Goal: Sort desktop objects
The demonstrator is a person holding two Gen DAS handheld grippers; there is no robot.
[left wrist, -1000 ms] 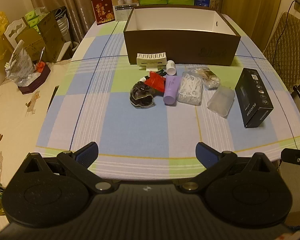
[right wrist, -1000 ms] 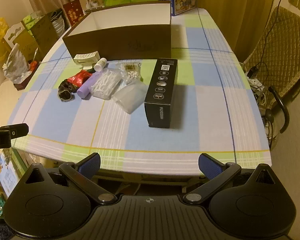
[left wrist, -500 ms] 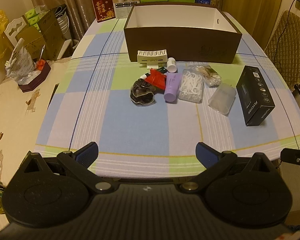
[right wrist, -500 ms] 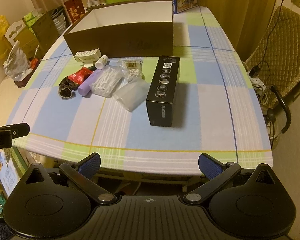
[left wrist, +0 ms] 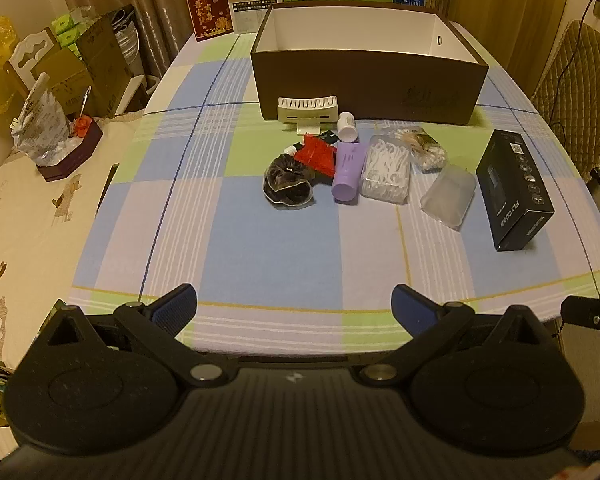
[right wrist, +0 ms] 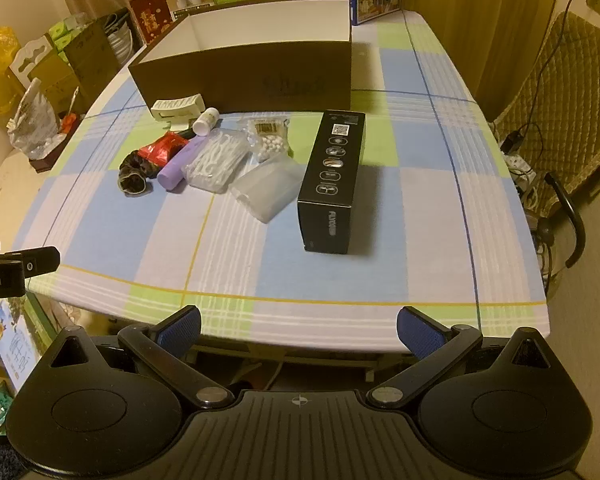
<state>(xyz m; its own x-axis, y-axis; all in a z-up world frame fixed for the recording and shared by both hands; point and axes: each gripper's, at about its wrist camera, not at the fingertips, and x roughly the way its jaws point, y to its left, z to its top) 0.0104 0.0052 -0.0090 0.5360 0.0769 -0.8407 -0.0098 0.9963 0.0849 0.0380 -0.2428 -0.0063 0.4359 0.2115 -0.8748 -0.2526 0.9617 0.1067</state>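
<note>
Left gripper [left wrist: 294, 304] spread wide, empty, bottom centre of frame. Right gripper [right wrist: 299, 326] likewise. Black carton [right wrist: 333, 176] mid-frame, brown box [right wrist: 256, 70] above.

Two fisheye views are taken from just off the near edge of a checked table [left wrist: 260, 248], each looking forward and down past its own spread gripper fingers. The left wrist view is centred on the brown box [left wrist: 370, 92]. The right wrist view is placed further right, so the box [right wrist: 244, 76] appears left of centre. The same cluster of small items and a black carton [right wrist: 334, 178] are shared by both.
</note>
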